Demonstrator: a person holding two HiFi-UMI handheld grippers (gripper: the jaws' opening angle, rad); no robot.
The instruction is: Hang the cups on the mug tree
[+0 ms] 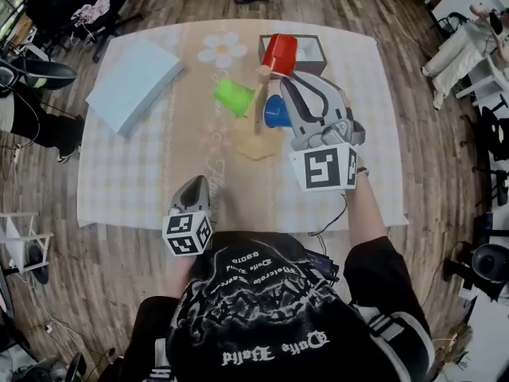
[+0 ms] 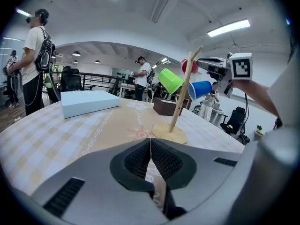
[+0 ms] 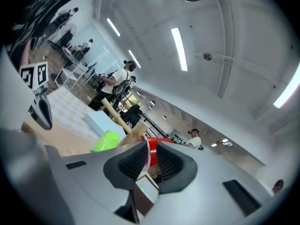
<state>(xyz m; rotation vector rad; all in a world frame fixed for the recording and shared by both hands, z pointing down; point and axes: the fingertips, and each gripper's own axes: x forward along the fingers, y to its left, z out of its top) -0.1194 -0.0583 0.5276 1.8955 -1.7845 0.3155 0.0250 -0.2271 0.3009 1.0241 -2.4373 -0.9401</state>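
Mug tree (image 1: 256, 144) stands mid-table (image 1: 143, 181) on the patterned cloth, right of centre in the head view. Two cups hang on it: green cup (image 1: 233, 96) on a left-hand peg, blue cup (image 1: 276, 112) on a right-hand one, both tilted and off the cloth. Red cup (image 1: 280, 52) sits at the top of the tree, in front of a dark open box (image 1: 314, 50). Right gripper (image 1: 290, 84) reaches it from below-right, with the pads a little apart. The red rim stands between them, close against one pad and clear of the other (reads as a loosened hold, not a clamp). A wooden peg tip shows just beside the rim, but I cannot tell whether the cup is fully seated. Left gripper (image 2: 150, 144) is low near the table's front edge, its jaws closed on nothing. No other loose cups are in view, so my judgement is that the third hang is nearly done and only withdrawal is left. The pale blue box (image 1: 134, 84) at upper left is untouched.
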